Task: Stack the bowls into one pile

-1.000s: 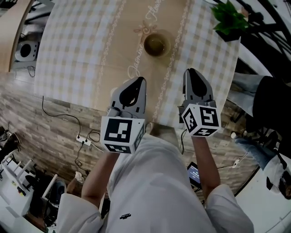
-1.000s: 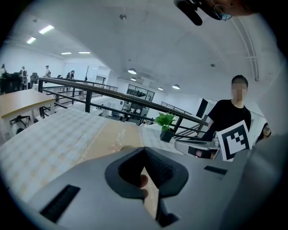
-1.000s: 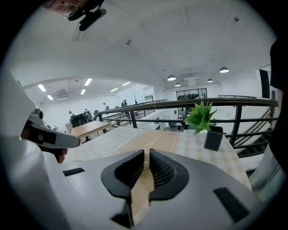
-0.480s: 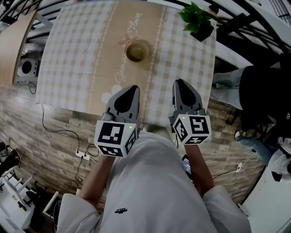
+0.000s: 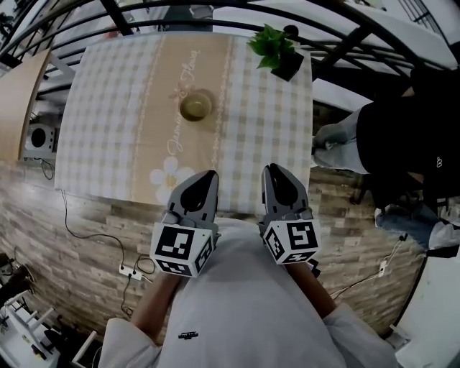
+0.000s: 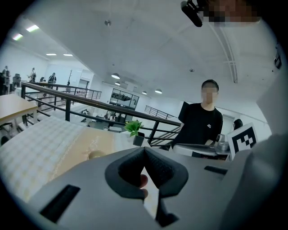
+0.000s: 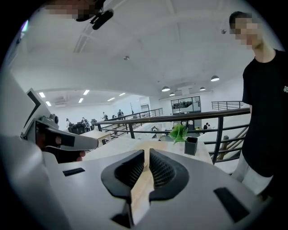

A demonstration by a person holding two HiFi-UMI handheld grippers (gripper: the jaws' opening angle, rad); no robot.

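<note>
One olive-green bowl pile stands near the middle of the checked tablecloth; I cannot tell how many bowls it holds. In the left gripper view the bowl pile peeks just over the left jaw. My left gripper and right gripper hover side by side at the table's near edge, close to my body and well short of the bowls. Both are shut on nothing, as the left gripper and right gripper show in their own views.
A potted plant stands at the table's far right corner. A person in a black shirt stands to the table's right. A black railing runs behind the table. Cables and a power strip lie on the floor below left.
I have drawn back from the table: it and the bowl pile now sit farther away and left in the head view, and both grippers have pulled in toward my body, still shut.
</note>
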